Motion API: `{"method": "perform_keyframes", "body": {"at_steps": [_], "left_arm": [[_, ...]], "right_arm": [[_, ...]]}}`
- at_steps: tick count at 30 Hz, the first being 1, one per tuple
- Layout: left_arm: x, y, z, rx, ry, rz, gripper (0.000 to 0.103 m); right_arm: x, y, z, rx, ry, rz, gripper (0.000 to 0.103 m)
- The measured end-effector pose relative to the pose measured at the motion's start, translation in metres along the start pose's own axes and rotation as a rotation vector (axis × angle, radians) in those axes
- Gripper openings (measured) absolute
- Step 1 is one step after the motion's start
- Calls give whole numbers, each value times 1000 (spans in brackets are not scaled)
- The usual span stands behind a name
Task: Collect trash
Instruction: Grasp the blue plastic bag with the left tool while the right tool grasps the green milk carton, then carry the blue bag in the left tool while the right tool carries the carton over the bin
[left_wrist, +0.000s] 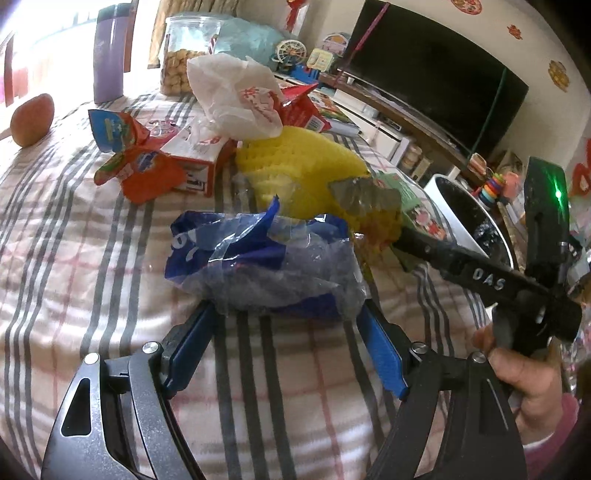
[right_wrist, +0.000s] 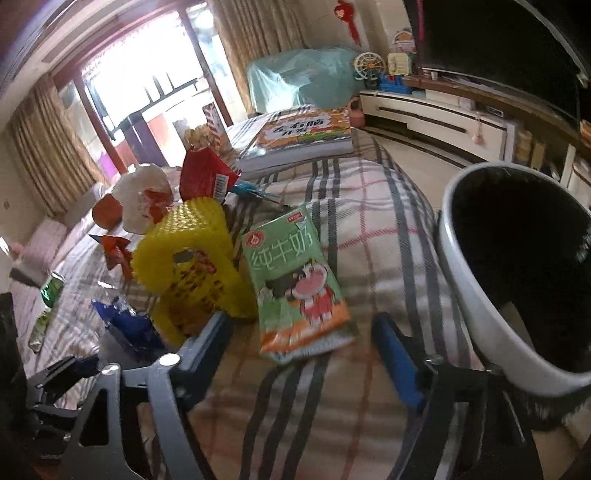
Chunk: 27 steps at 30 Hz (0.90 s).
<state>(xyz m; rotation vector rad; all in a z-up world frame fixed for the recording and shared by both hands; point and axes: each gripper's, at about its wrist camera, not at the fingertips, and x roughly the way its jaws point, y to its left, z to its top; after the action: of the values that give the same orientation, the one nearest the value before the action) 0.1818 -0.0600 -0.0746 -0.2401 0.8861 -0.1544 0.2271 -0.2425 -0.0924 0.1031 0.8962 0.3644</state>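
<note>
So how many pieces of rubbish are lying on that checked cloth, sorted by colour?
Blue: 1, the blue wrapper
Yellow: 1, the yellow foam net
Green: 1, the green milk carton
White: 1, the white plastic bag
Red or orange: 3, the orange wrapper, the red-and-white box, the red packet
Total: 7

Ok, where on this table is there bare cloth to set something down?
Bare plaid cloth runs left of the blue wrapper, toward the fruit, and between the milk carton and the bin. It is crowded around the yellow foam net and white bag.
</note>
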Motion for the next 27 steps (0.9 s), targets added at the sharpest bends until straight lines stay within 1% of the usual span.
{"method": "perform_keyframes", "body": {"at_steps": [2, 3, 4, 5, 6, 7, 9, 14, 20, 27], "left_arm": [[1, -1, 2, -7, -15, 2, 80], [2, -1, 2, -7, -22, 6, 78], [3, -1, 3, -7, -29, 7, 67], [4, 0, 4, -9, -28, 2, 58], [6, 1, 5, -11, -20, -6, 40], [8, 1, 6, -13, -16, -12, 32], [8, 0, 5, -9, -20, -25, 23], [-1, -5, -2, 27, -37, -36, 18], [-14, -10, -17, 60, -26, -62, 18], [-32, -33, -25, 131, -41, -107, 18]], "right_arm": [[5, -1, 1, -2, 13, -5, 53], [4, -2, 1, -1, 12, -4, 53], [3, -2, 0, -2, 8, 1, 53], [2, -2, -2, -2, 4, 5, 53], [0, -1, -3, -2, 2, 8, 53], [-2, -1, -5, -1, 0, 15, 53], [-7, -1, -8, 6, -3, 22, 53], [-22, -6, -19, 60, -17, 47, 53], [-42, -9, -32, 100, -32, 61, 53], [-62, -16, -42, 136, -57, 56, 53]]}}
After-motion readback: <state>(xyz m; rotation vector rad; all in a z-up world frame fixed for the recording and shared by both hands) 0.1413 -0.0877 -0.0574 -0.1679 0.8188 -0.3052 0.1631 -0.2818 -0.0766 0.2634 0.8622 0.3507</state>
